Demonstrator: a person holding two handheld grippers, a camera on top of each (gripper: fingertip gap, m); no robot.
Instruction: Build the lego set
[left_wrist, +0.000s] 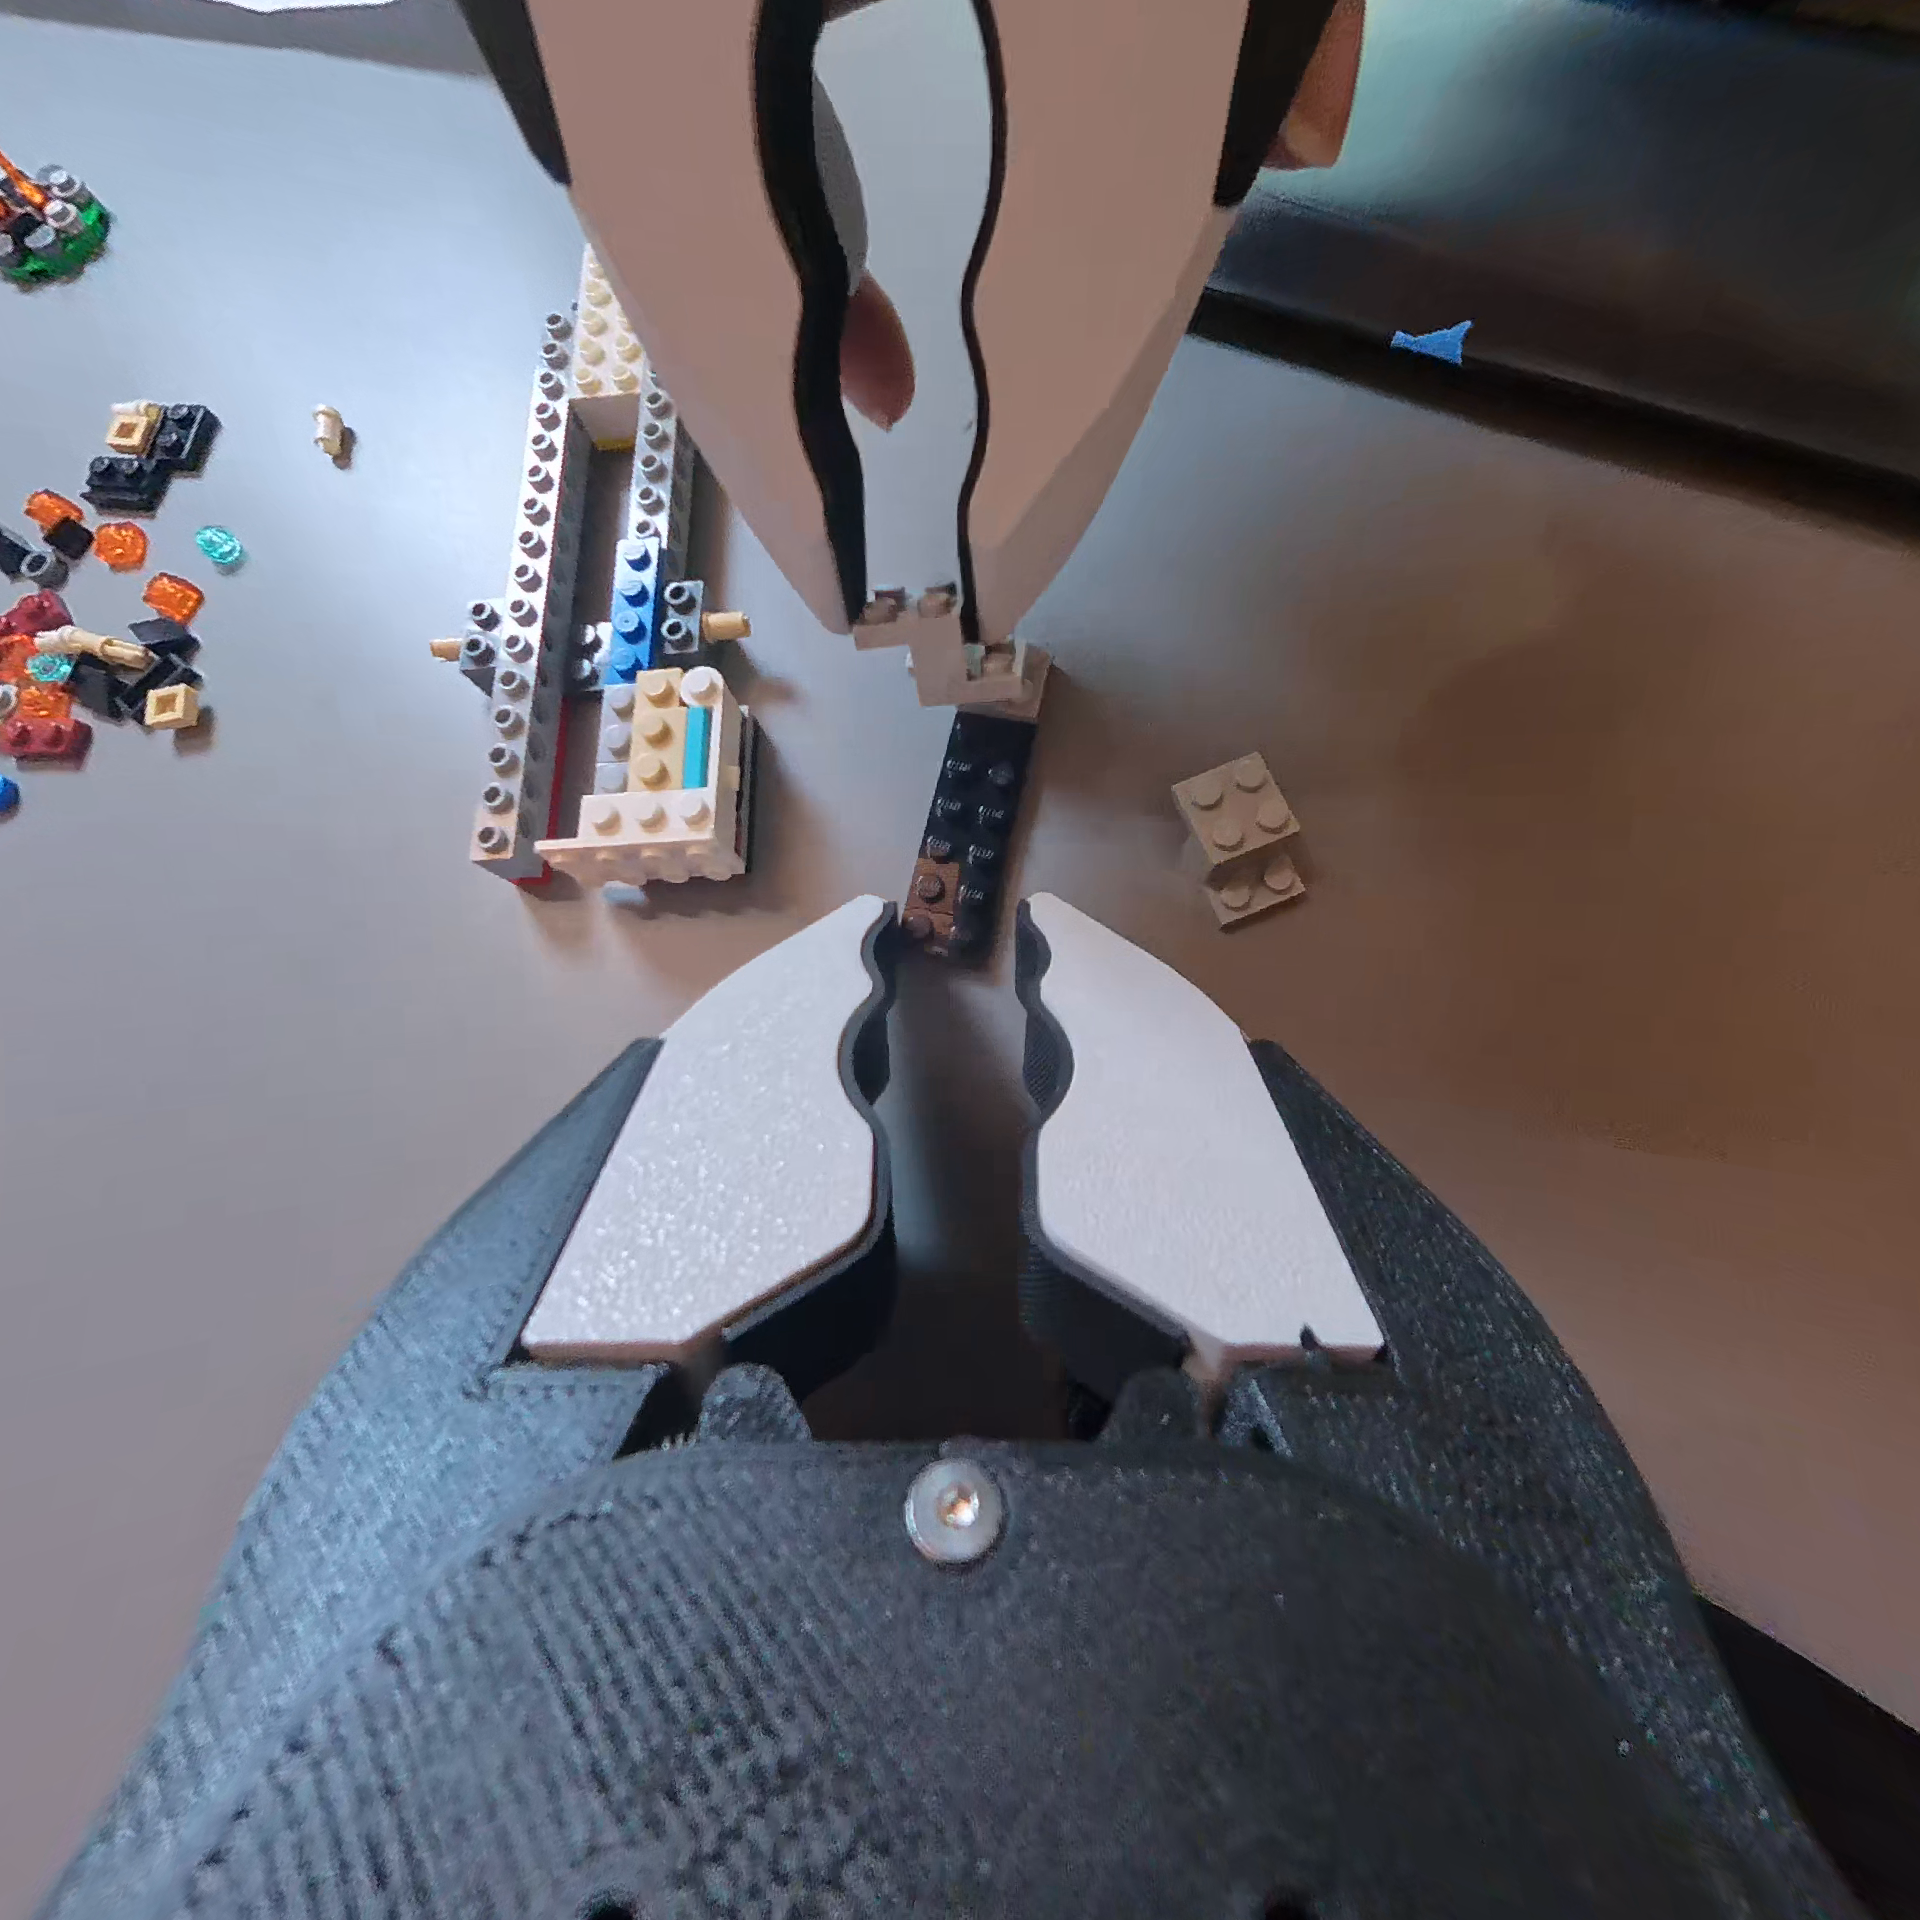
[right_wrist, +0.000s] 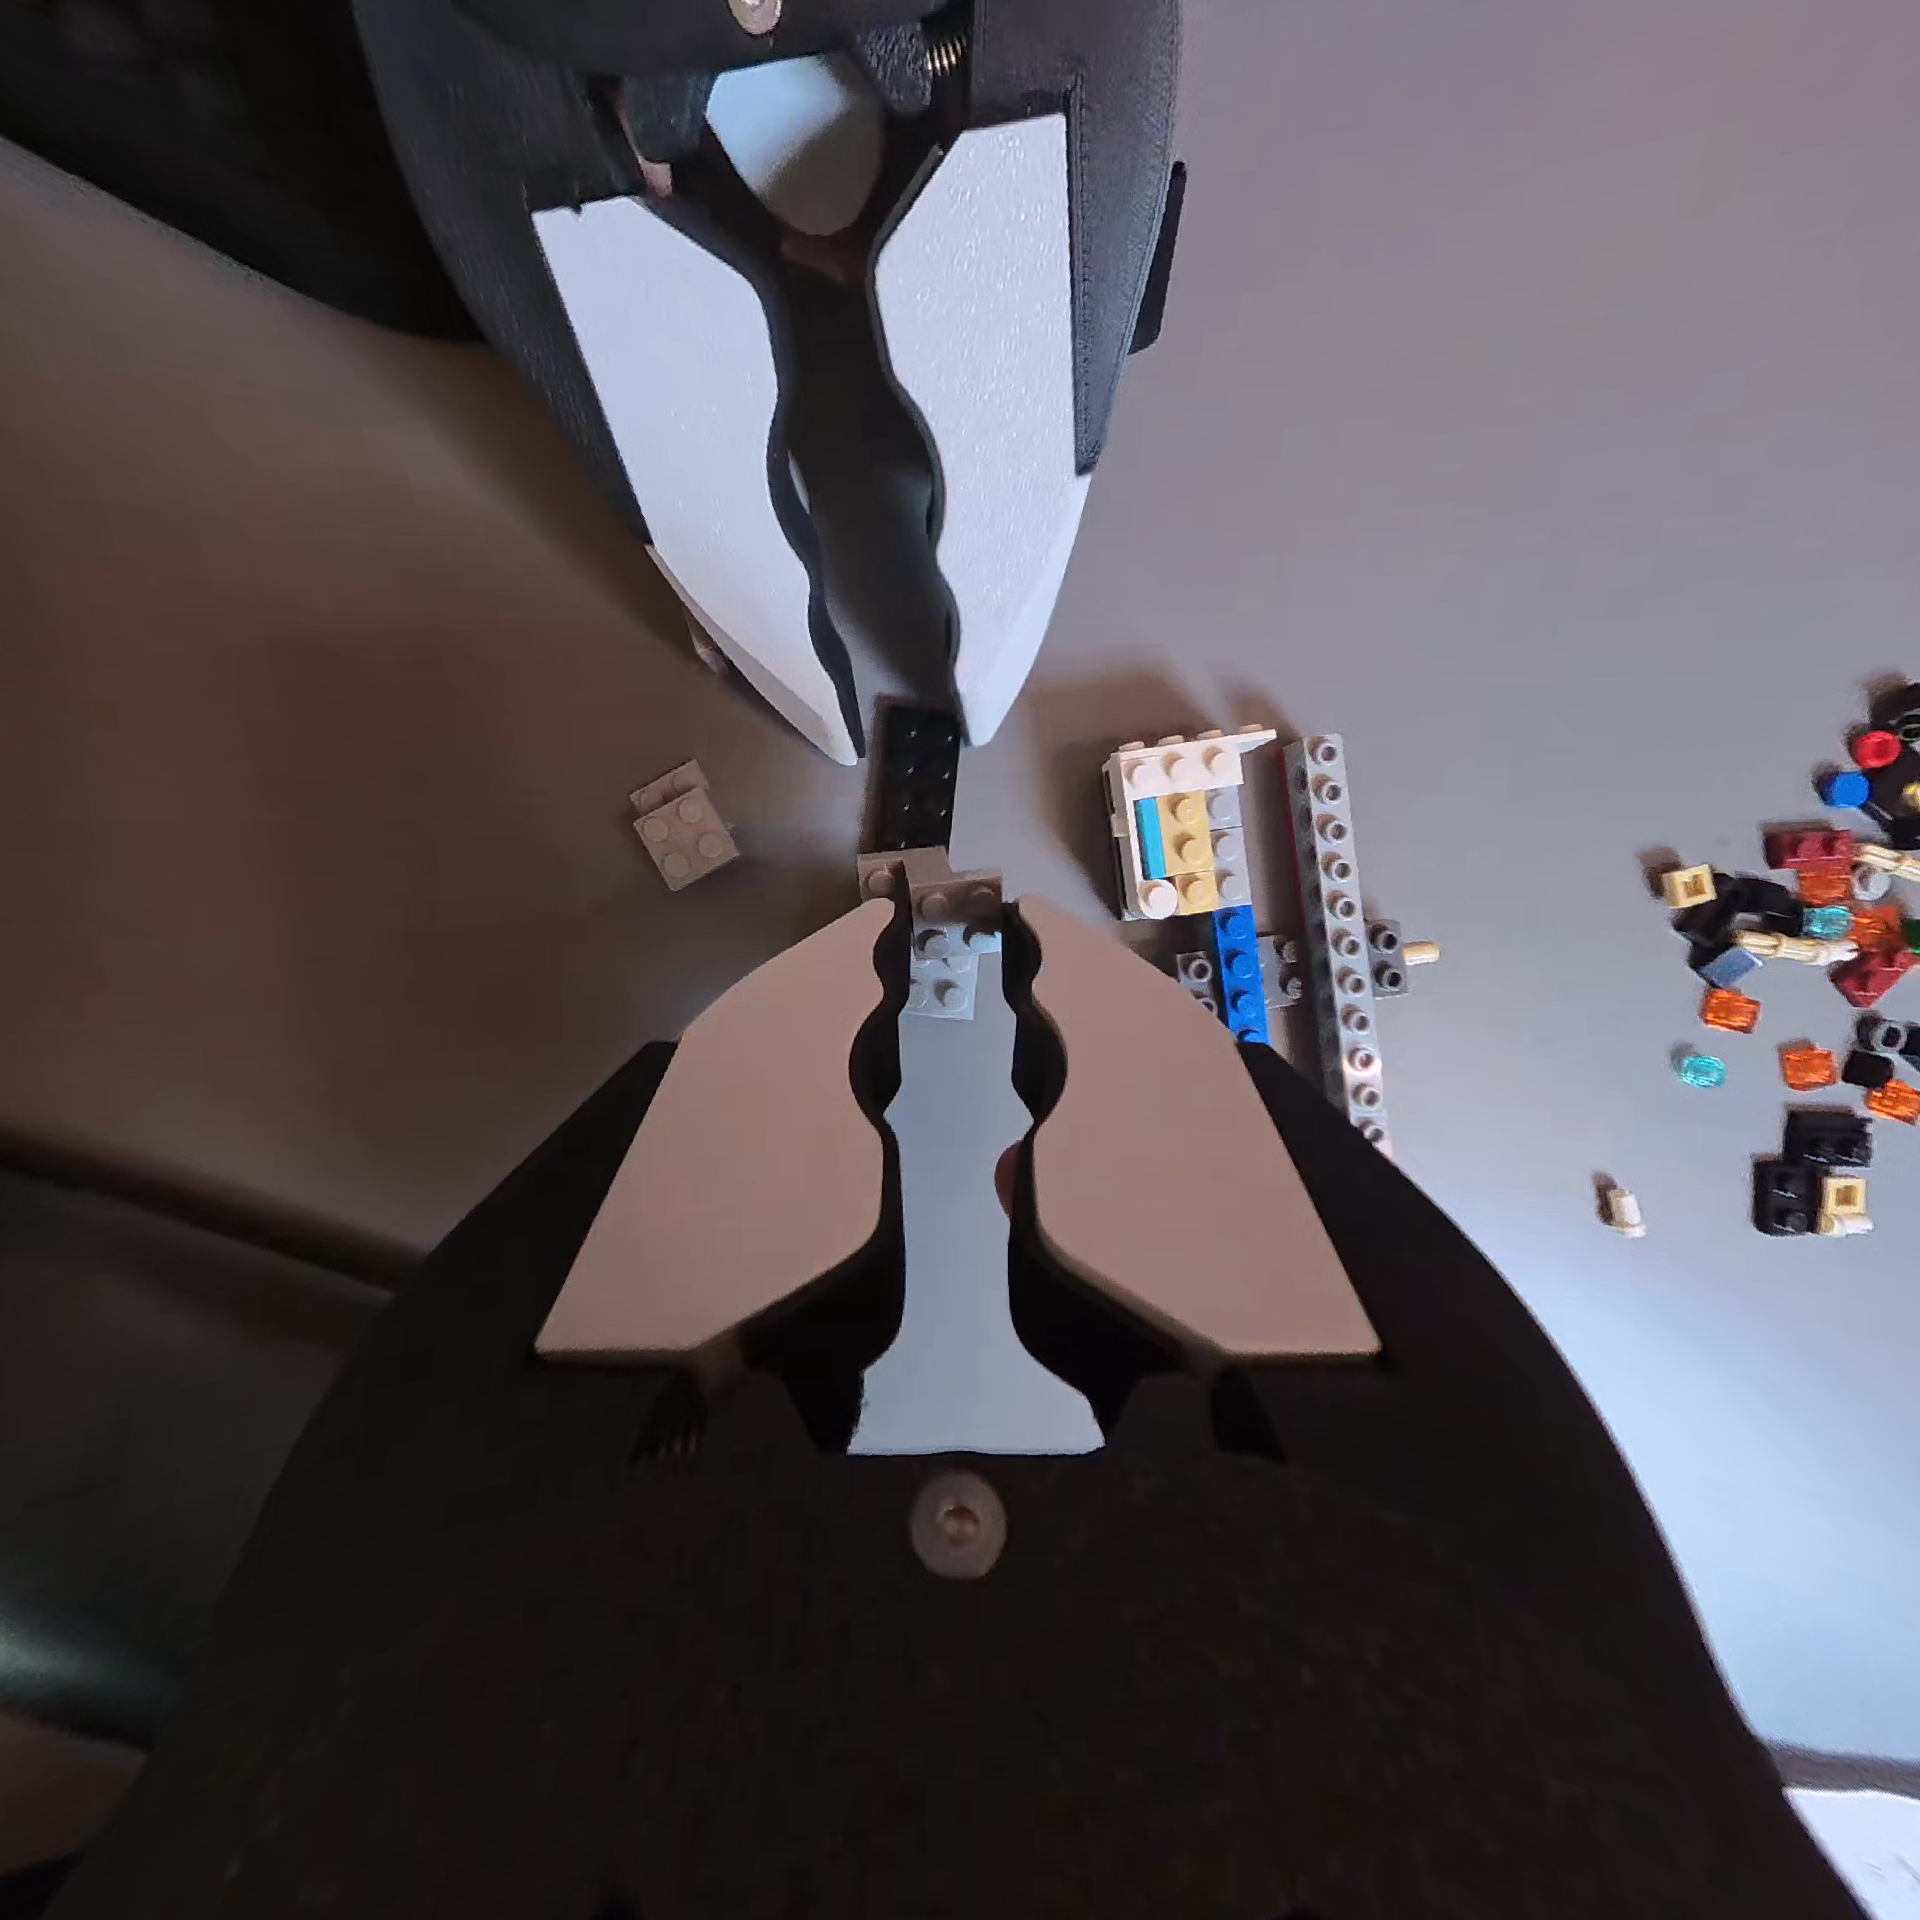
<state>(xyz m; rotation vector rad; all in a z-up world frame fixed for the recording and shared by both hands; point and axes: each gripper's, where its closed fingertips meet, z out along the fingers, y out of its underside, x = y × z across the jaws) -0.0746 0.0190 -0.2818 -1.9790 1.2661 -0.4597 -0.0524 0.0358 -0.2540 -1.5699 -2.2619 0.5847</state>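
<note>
A long black plate (left_wrist: 977, 810) lies on the table. My left gripper (left_wrist: 956, 914) is shut on its near end, where a small brown piece (left_wrist: 932, 896) sits. My right gripper (right_wrist: 954, 914) is shut on a stepped stack of small grey plates (right_wrist: 951, 935). The stack meets the other end of the black plate (right_wrist: 916, 790). In the left wrist view the right gripper (left_wrist: 914, 623) comes down from the top with the grey plates (left_wrist: 987, 670) in it. In the right wrist view the left gripper (right_wrist: 909, 743) shows at the top.
A partial build of long grey beams with white, tan and blue bricks (left_wrist: 582, 665) (right_wrist: 1247, 873) lies beside the grippers. Two tan 2x2 pieces (left_wrist: 1236, 831) (right_wrist: 681, 836) lie on the other side. A pile of loose small pieces (left_wrist: 94, 623) (right_wrist: 1818, 935) lies farther out. The table edge (left_wrist: 1558, 395) runs at the upper right. My hands' fingertips stand some 5 centimetres from each other.
</note>
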